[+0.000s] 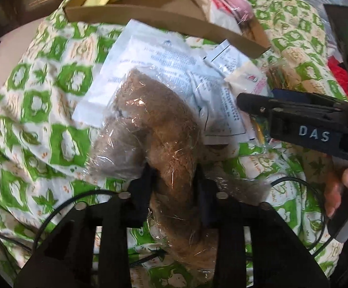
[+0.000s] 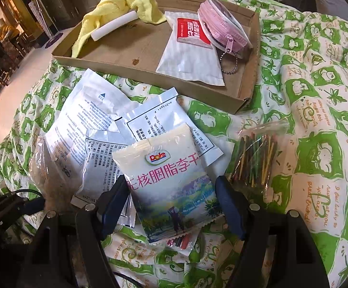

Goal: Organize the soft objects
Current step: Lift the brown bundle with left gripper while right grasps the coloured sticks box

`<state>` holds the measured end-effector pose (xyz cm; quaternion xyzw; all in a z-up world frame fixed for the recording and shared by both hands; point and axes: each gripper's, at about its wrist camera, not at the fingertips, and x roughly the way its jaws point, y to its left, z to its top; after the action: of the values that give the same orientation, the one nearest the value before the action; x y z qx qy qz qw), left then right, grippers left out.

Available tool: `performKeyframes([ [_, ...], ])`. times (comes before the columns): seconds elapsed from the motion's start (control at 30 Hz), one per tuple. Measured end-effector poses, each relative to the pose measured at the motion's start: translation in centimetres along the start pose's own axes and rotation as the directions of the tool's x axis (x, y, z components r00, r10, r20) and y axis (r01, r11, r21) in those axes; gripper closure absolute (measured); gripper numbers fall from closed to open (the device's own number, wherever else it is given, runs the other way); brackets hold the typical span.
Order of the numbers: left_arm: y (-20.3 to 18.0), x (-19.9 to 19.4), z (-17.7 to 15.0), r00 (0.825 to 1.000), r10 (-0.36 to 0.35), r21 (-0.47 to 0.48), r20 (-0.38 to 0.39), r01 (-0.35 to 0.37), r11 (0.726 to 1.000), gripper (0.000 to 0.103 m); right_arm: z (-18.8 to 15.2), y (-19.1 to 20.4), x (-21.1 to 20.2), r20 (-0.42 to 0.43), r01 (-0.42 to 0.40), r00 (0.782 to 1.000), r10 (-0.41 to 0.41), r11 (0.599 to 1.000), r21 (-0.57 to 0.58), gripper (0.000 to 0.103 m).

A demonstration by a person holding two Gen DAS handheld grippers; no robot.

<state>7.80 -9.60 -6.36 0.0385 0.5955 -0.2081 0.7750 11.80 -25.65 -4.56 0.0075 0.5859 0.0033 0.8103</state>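
The left gripper (image 1: pixel 174 182) is pinching a clear plastic bag of brown fibrous stuffing (image 1: pixel 154 129), its jaws pressing into the bundle's narrow middle. The bag is lying on a green-and-white patterned bedcover (image 1: pixel 42 120), overlapping several white printed sachets (image 1: pixel 154 64). The right gripper (image 2: pixel 171 206) is standing with its jaws wide, straddling a white Dole snack packet (image 2: pixel 171 184); its pads are apparently resting just beside the packet's edges, though contact is hard to confirm. A shallow brown cardboard tray (image 2: pixel 135 69) beyond is holding a yellow cloth (image 2: pixel 118 2), a white foam stick (image 2: pixel 114 25), a red-labelled white sachet (image 2: pixel 190 55) and a pink zippered pouch (image 2: pixel 222 21).
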Motion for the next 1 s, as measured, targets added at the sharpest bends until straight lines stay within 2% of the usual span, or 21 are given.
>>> performKeyframes([
  [0.1, 0.5, -2.0, 0.7, 0.999, -0.01, 0.008, 0.043, 0.009, 1.0, 0.079, 0.0, -0.2, -0.2, 0.009, -0.005, 1.0, 0.005, 1.0, 0.011, 0.029],
  [0.2, 1.1, -3.9, 1.6, 0.995, 0.011, 0.028, 0.096, -0.014, 1.0, 0.079, 0.0, -0.5, -0.5, 0.026, -0.009, 1.0, 0.008, 1.0, 0.026, 0.029],
  [0.37, 2.6, -2.4, 3.7, 1.0, 0.002, 0.075, 0.0, -0.002, 0.997, 0.079, 0.1, -1.2, -0.9, 0.039, -0.011, 0.999, 0.009, 0.999, 0.04, 0.029],
  [0.5, 4.4, -0.5, 3.9, 0.998, -0.059, 0.03, -0.019, 0.06, 0.998, 0.079, 0.2, -1.3, -1.0, 0.04, -0.008, 0.999, 0.007, 0.999, 0.038, 0.03],
  [0.63, 6.4, -0.5, 2.8, 0.993, -0.118, -0.019, -0.012, 0.117, 0.993, 0.078, 0.2, -0.7, -0.8, 0.039, 0.0, 0.999, -0.001, 0.999, 0.037, 0.03],
  [0.8, 7.3, -0.6, 2.4, 0.99, -0.143, -0.042, -0.009, 0.142, 0.989, 0.077, 0.2, -0.3, -0.6, 0.041, 0.008, 0.999, -0.009, 0.999, 0.035, 0.03],
  [1.0, 5.7, -1.5, 2.2, 0.995, -0.089, 0.019, 0.043, 0.088, 0.996, 0.078, 0.4, -0.6, -0.9, 0.062, 0.008, 0.998, -0.011, 0.999, 0.047, 0.03],
])
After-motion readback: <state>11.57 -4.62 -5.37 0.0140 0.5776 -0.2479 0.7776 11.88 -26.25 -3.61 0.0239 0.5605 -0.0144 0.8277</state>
